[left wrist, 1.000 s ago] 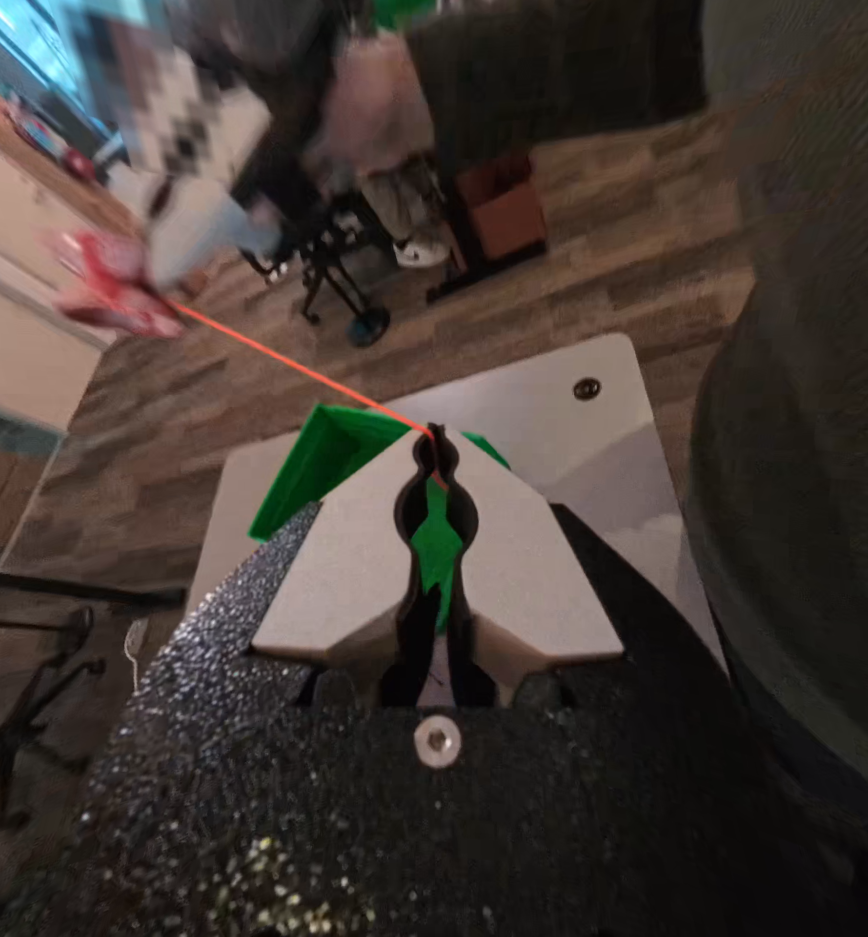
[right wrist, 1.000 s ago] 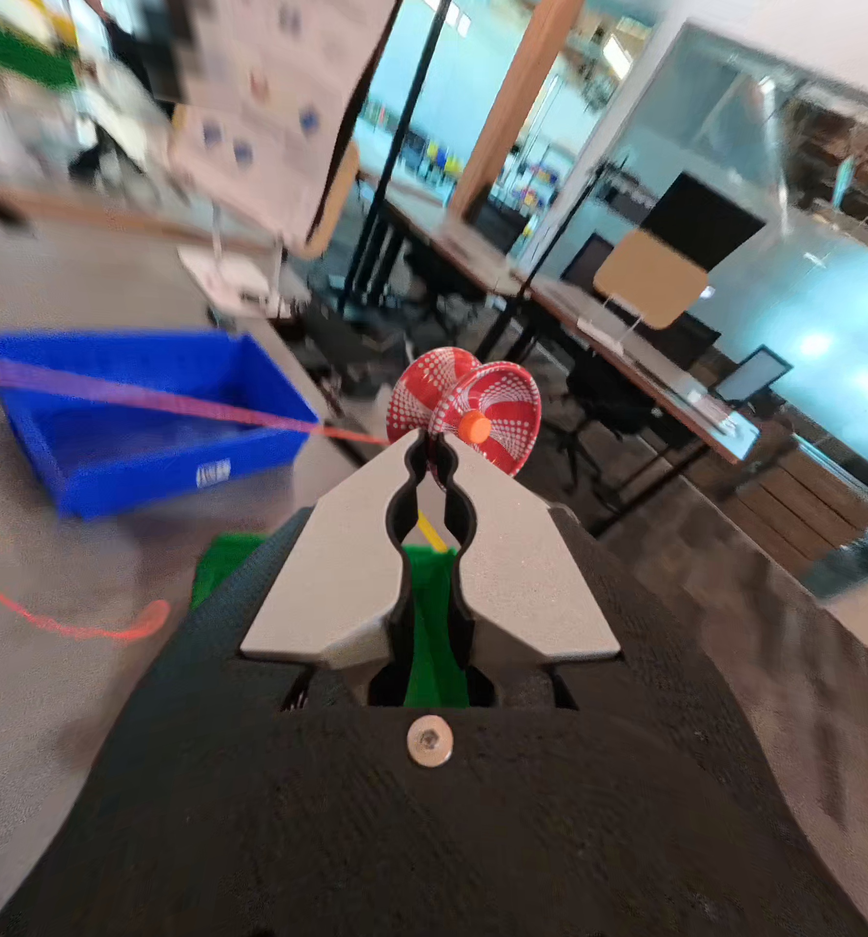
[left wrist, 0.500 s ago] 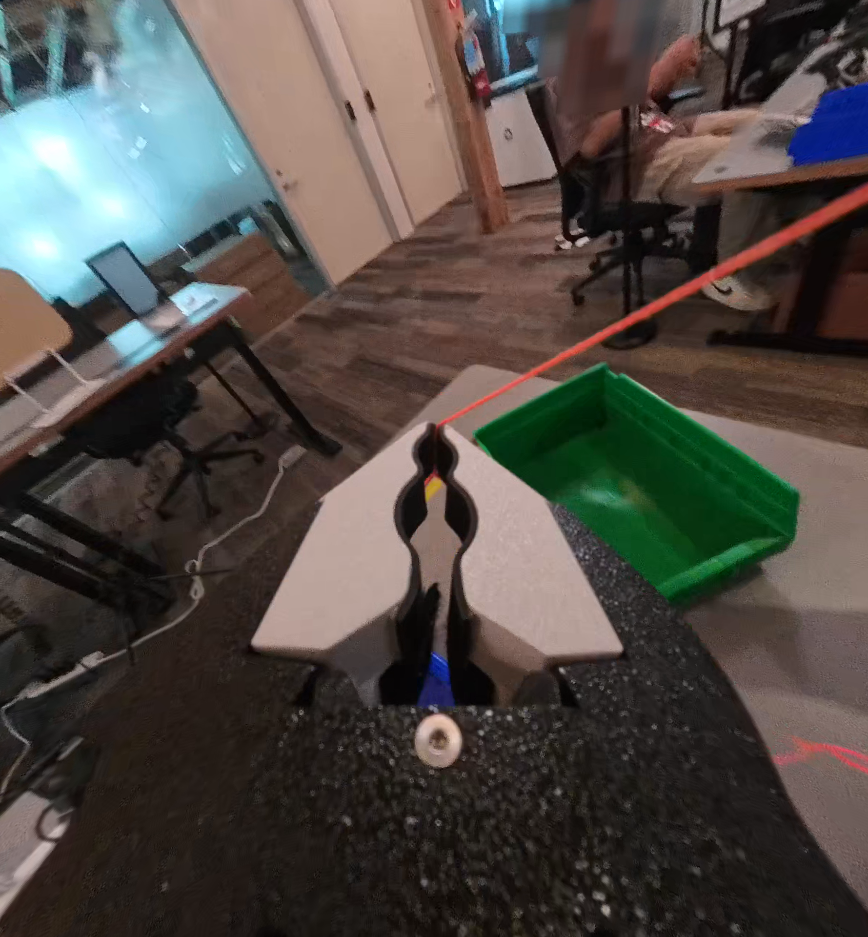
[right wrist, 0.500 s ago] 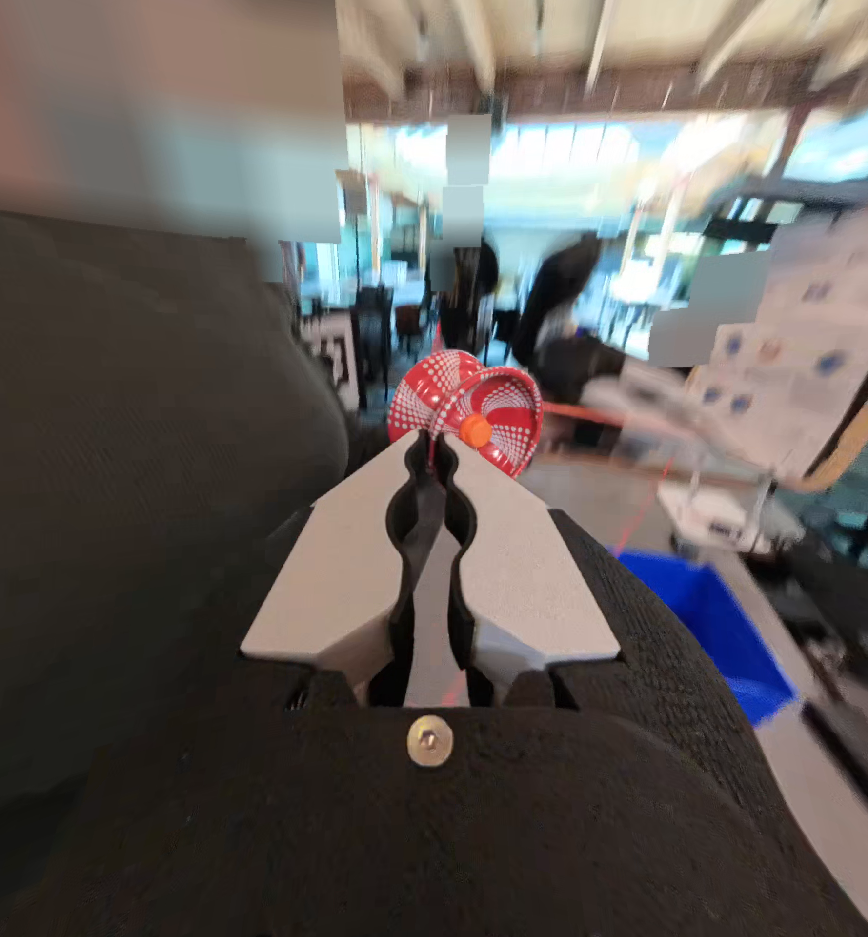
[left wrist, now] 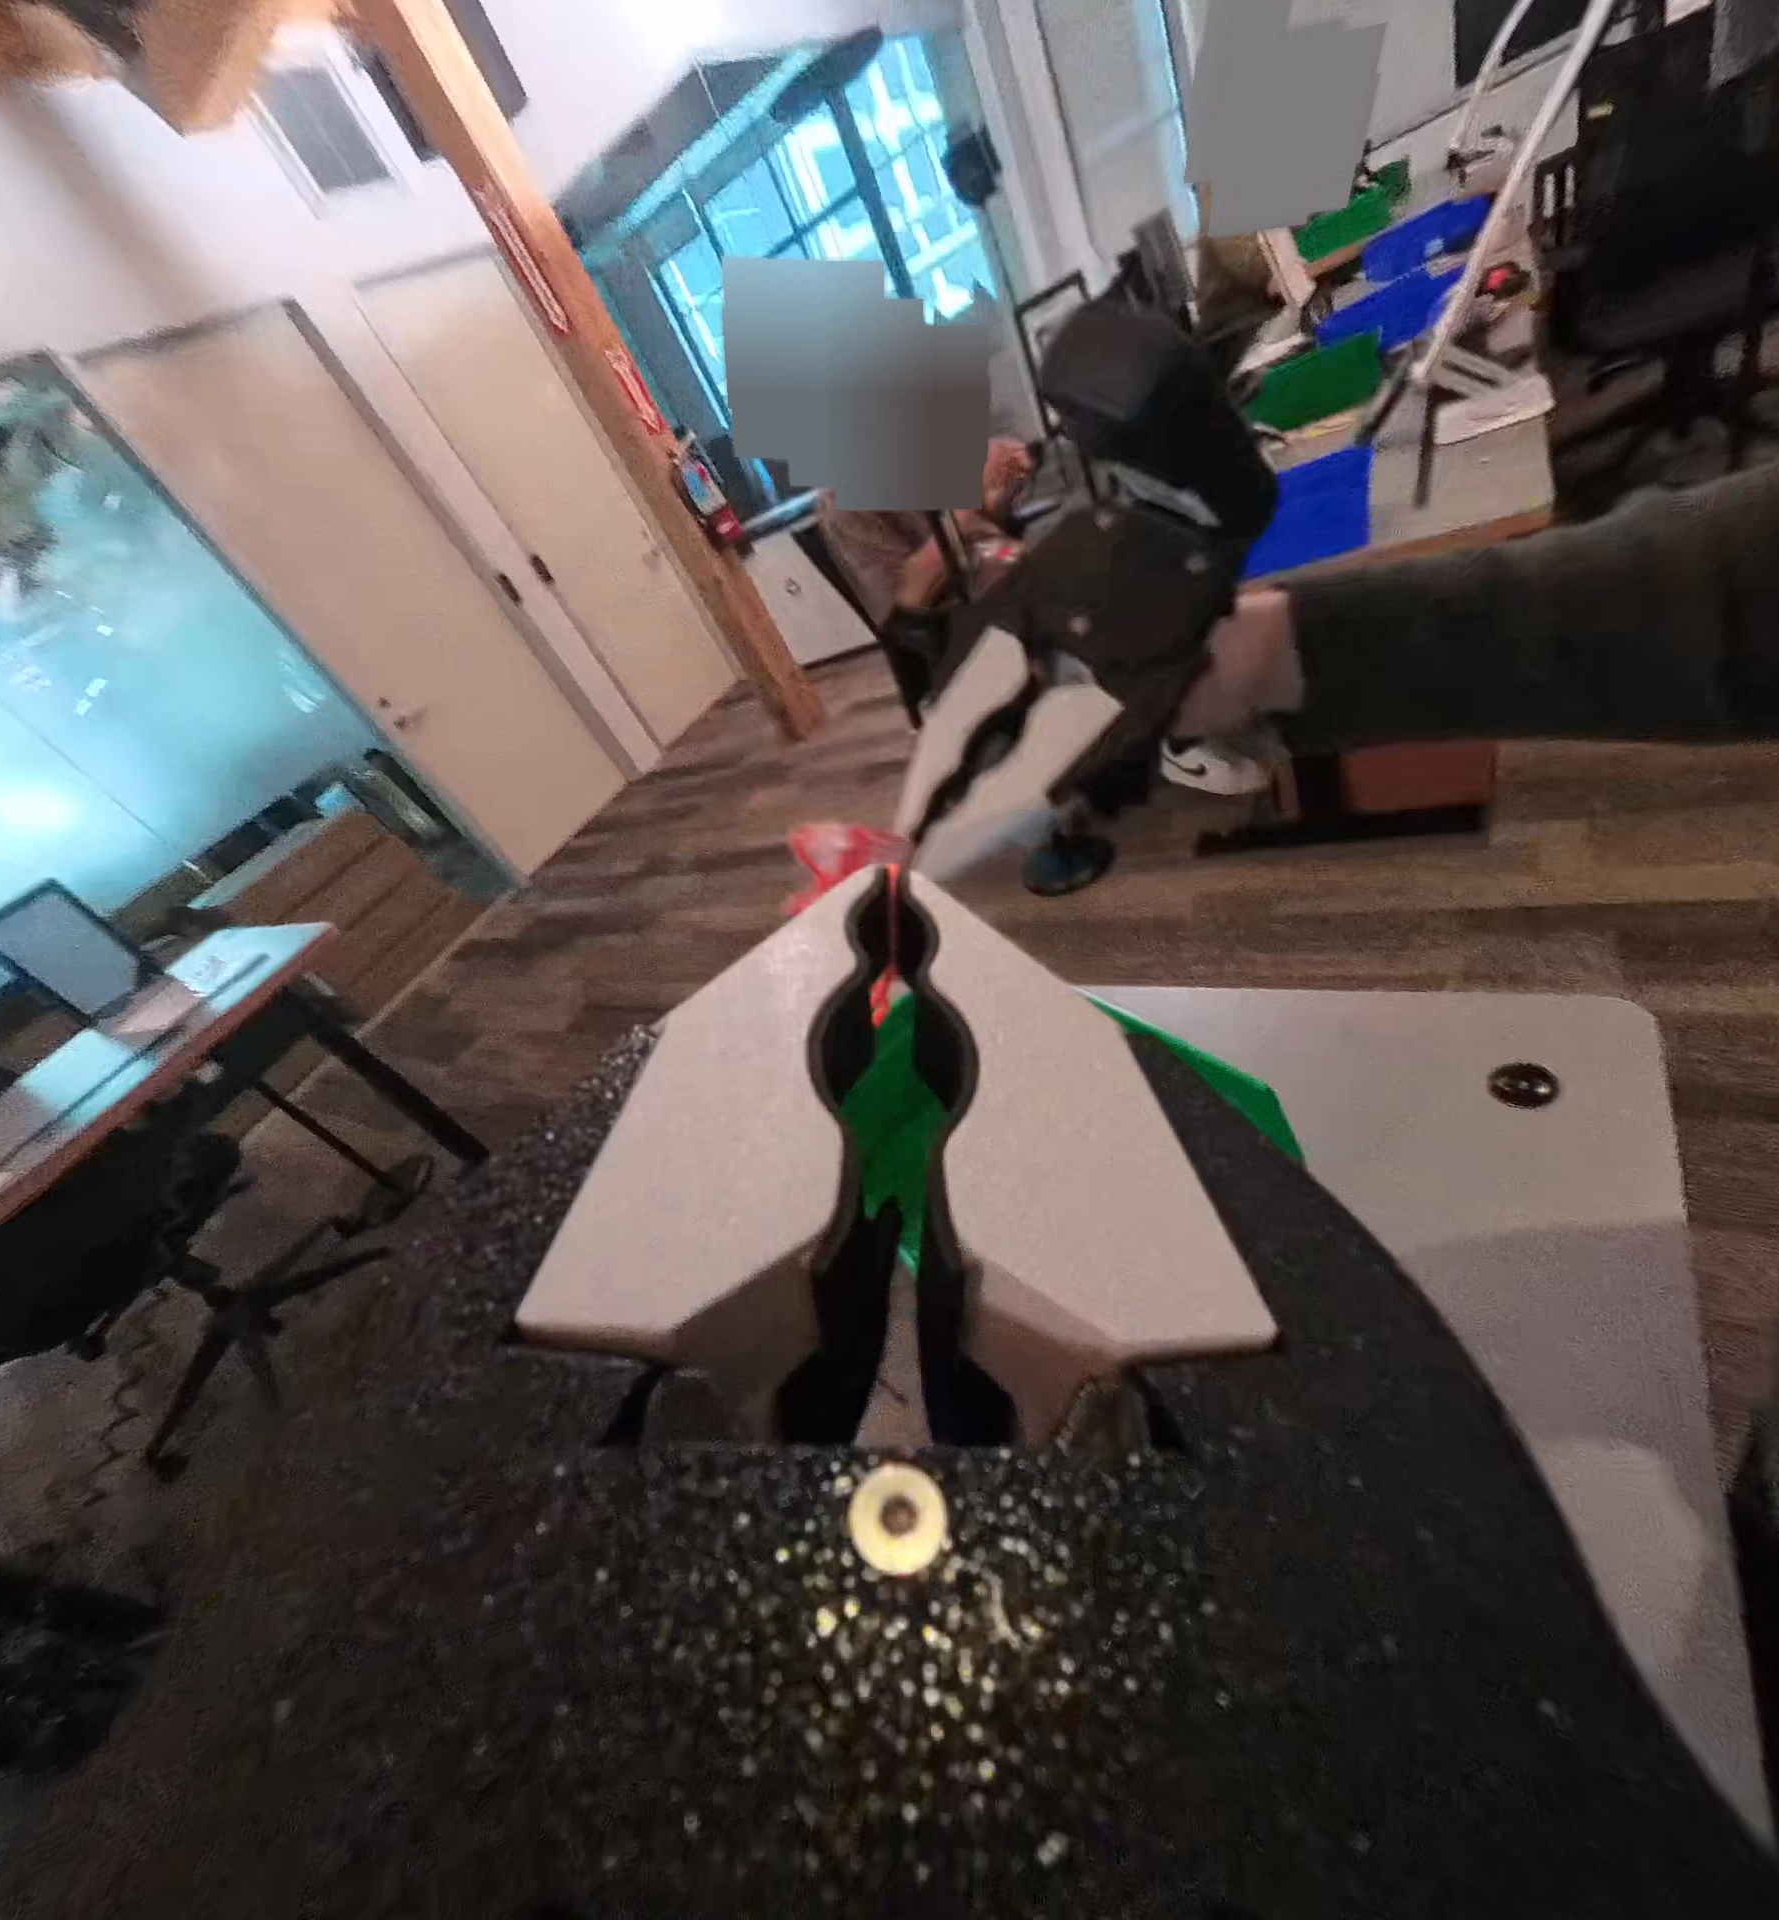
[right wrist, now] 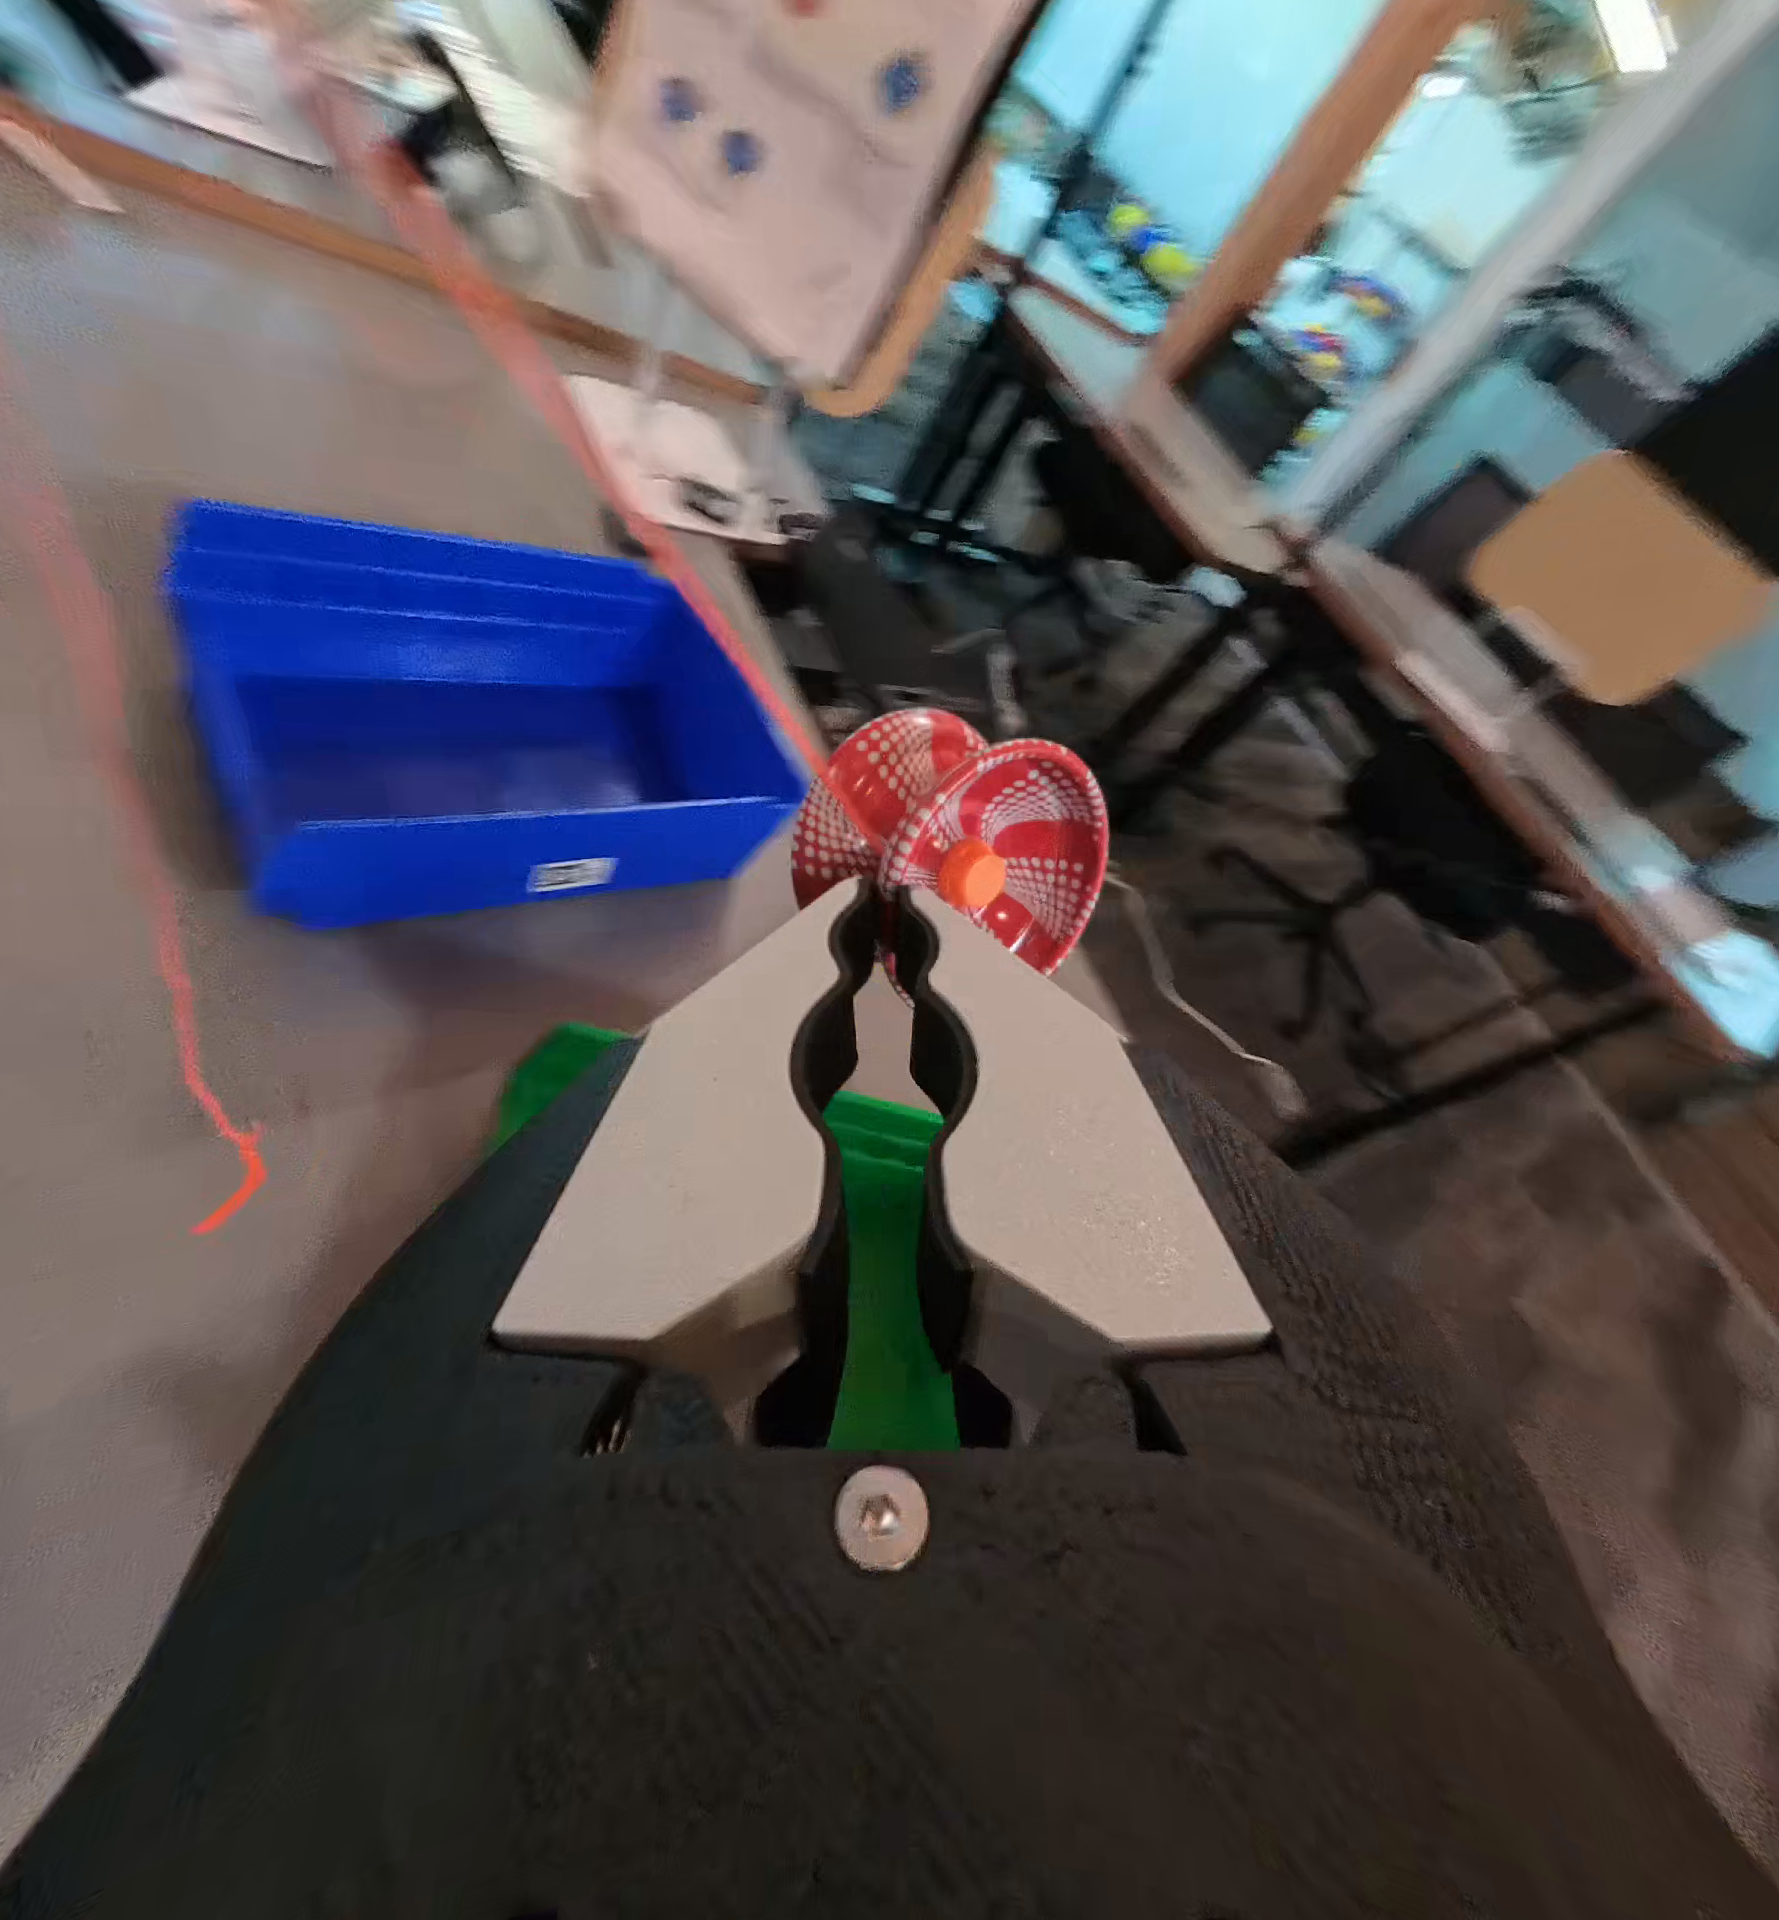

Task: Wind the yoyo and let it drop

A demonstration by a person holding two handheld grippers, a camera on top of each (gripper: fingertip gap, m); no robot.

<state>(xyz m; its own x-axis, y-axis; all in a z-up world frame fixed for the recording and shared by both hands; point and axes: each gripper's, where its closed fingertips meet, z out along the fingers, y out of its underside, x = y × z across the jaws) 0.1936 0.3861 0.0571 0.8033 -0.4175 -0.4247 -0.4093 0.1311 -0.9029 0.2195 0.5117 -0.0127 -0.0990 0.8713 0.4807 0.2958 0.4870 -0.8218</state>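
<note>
Up close, the right gripper has its two grey fingers pinched nearly together on the yoyo, gripping it at the groove between its two halves; the yoyo is red with a white dotted swirl pattern and a small orange hub, and it sits at the very fingertips, held up above the table; an orange string runs from the yoyo's groove up and to the left, blurred, and a loose length of it curls down onto the table at the far left; the left gripper is clamped on the string, which shows as a thin orange line in the narrow gap at its tips; just beyond those tips is a blurred red shape, likely the yoyo, with the right gripper's grey fingers close behind it and a dark sleeve reaching in from the right; below lies a grey table; a green bin sits under both grippers, partly hidden by them, and a blue bin rests farther back; around is an office with desks, chairs, wood-look flooring, pale doors and glass walls.
</note>
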